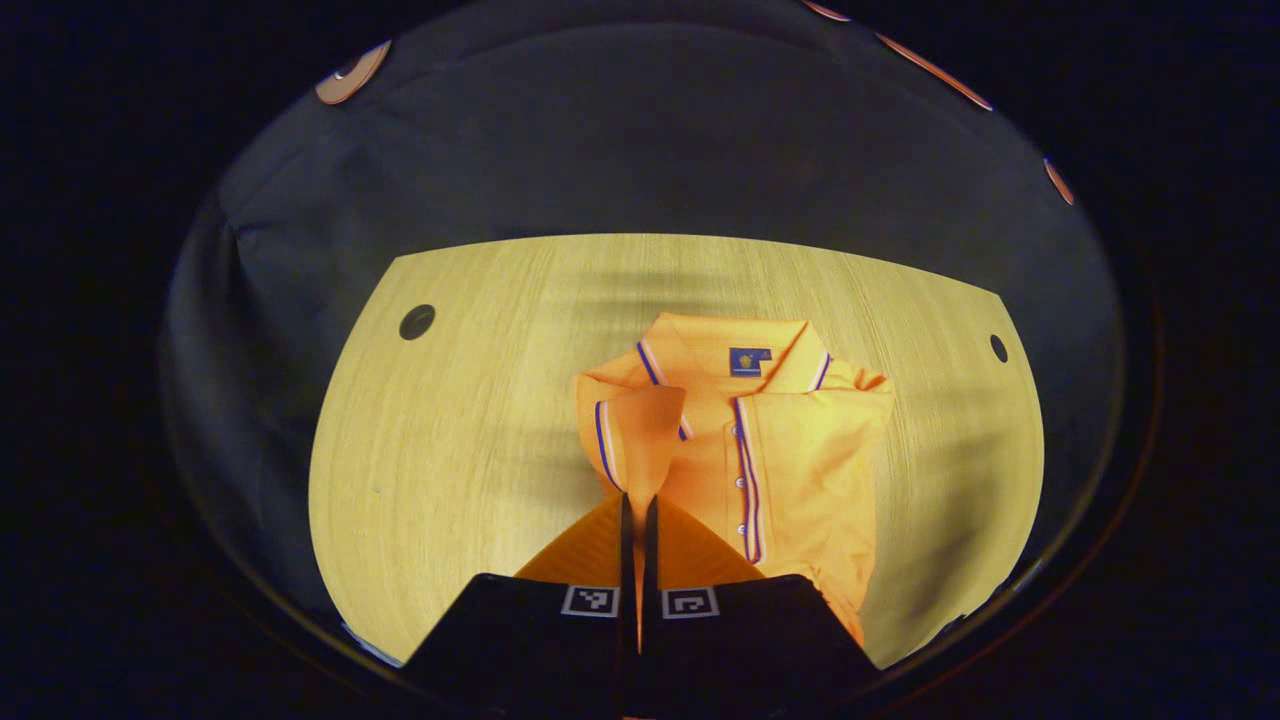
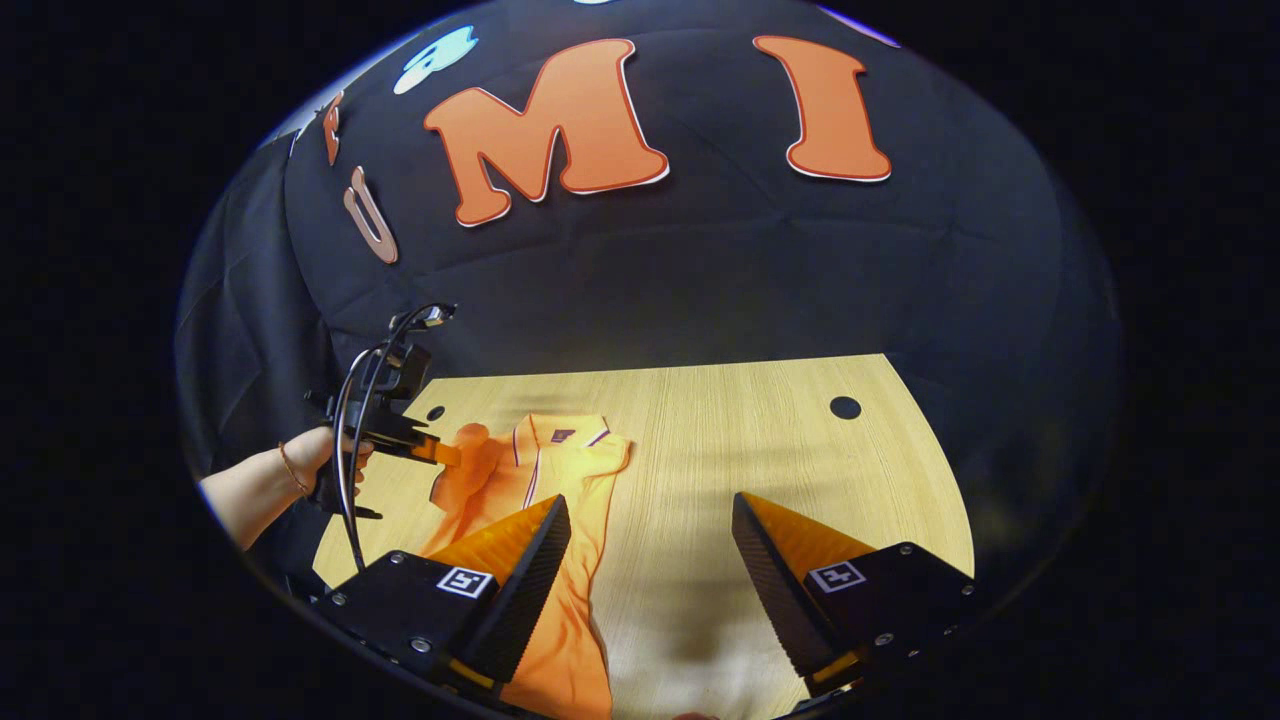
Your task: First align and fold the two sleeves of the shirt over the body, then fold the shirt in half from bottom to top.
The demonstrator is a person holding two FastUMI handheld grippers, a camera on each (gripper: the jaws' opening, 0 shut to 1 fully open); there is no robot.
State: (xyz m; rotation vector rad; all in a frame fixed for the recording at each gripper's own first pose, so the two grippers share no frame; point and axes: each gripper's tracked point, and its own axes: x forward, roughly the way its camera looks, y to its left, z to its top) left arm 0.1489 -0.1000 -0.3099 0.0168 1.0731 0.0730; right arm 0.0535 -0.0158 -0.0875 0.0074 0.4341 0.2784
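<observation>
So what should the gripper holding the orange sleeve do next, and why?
Probably carry the sleeve a bit further over the shirt body and lay it flat. The left gripper is pinched shut on the sleeve, lifted above the table, while the other sleeve looks already folded in. The right gripper is open.

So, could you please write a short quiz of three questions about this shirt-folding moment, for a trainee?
1. True or false: the left gripper is shut on a sleeve of the orange polo shirt.
2. How do the jaws of the right gripper stand? A) shut on the shirt's hem B) open, holding nothing C) shut on the collar
3. Fill in: the shirt lies on a light wooden ____.

Key: 1 true; 2 B; 3 table.
</observation>
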